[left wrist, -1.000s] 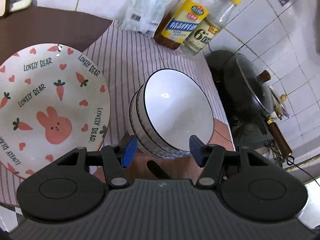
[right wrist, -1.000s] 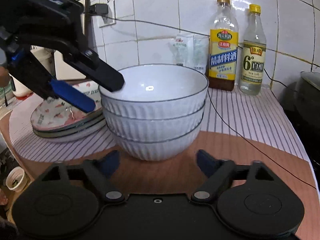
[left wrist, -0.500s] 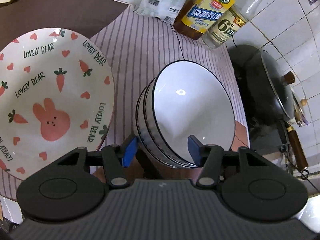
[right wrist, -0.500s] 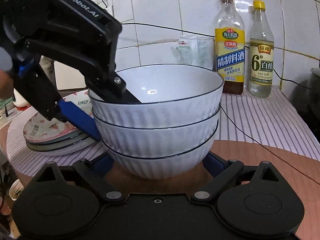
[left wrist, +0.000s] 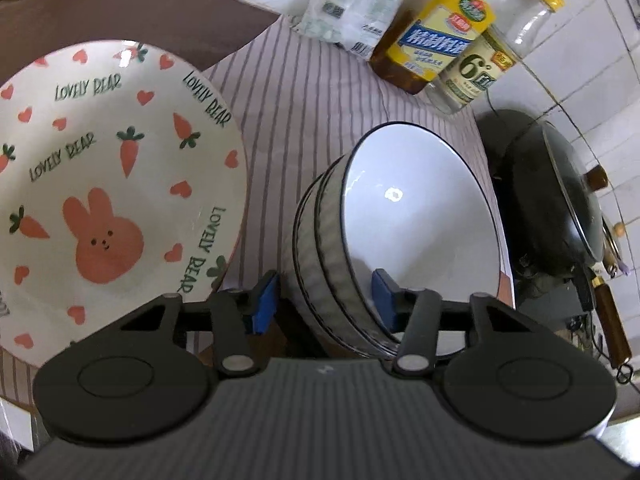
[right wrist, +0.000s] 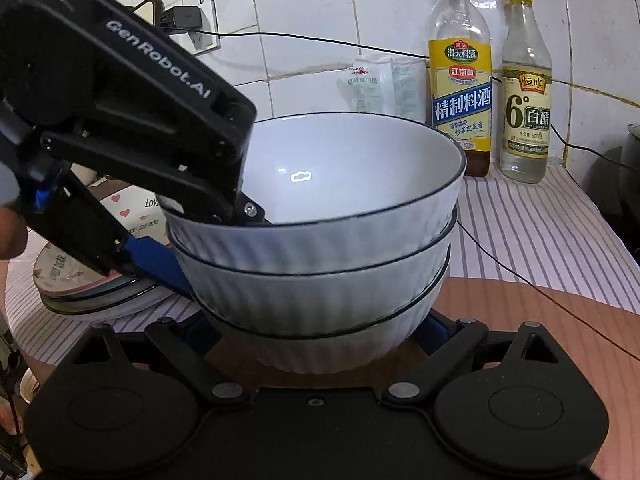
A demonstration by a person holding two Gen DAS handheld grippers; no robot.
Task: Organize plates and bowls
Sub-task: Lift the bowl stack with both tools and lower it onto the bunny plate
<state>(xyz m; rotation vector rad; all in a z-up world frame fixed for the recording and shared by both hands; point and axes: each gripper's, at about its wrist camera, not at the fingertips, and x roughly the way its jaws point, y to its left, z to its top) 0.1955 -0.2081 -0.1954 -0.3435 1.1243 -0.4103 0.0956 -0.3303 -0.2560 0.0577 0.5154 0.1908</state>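
**Both Grippers Around the Bowl Stack**

Three white ribbed bowls with dark rims, nested into one stack, stood on the brown counter at the edge of a striped cloth. Straddled at the near-left wall by the left gripper: one blue-padded finger inside the top bowl, the other outside against the ribbed wall, spread and not visibly clamped. Seen in the right wrist view reaching in from the left, over the rim. Flanked low down by the right gripper, fingers spread wide on either side of the bottom bowl, tips hidden behind it, contact impossible to judge.

Just left of the bowls, on the cloth, lay a stack of plates, topped by the bunny-and-carrot "Lovely Bear" plate. Behind, against the tiled wall, stood a cooking wine bottle and a white vinegar bottle side by side, plus a plastic packet. To the right, a lidded black wok.
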